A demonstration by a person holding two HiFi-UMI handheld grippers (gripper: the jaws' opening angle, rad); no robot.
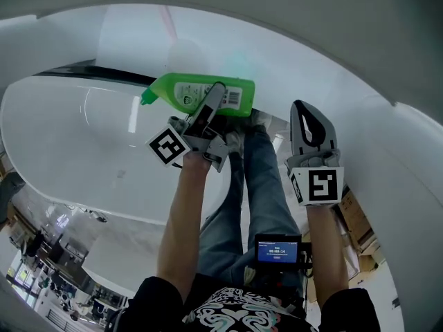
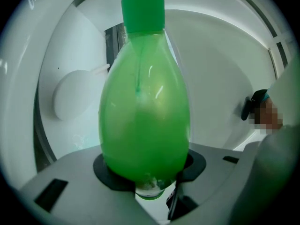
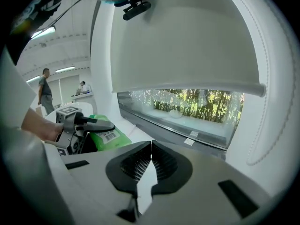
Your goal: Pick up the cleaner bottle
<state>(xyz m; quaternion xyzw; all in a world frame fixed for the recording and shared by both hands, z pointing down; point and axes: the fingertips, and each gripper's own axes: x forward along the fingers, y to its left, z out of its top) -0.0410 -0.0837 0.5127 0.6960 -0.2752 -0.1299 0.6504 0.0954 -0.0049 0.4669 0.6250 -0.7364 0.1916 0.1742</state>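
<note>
While the right tongs (image 3: 151,146) hang pressed together and empty, the left tongs (image 1: 220,94) clamp the belly of the green cleaner bottle (image 2: 143,121). It lies level, nozzle pointing left, by the far rim of the white tub (image 1: 83,130). The grasp looks made, so I judge the lift comes next: straight up, with a firm squeeze on that rounded, likely slippery plastic.

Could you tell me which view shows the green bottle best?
The head view: the whole bottle lengthwise, label included. The left gripper view shows its body and cap close up; the right gripper view, a barcoded part.
</note>
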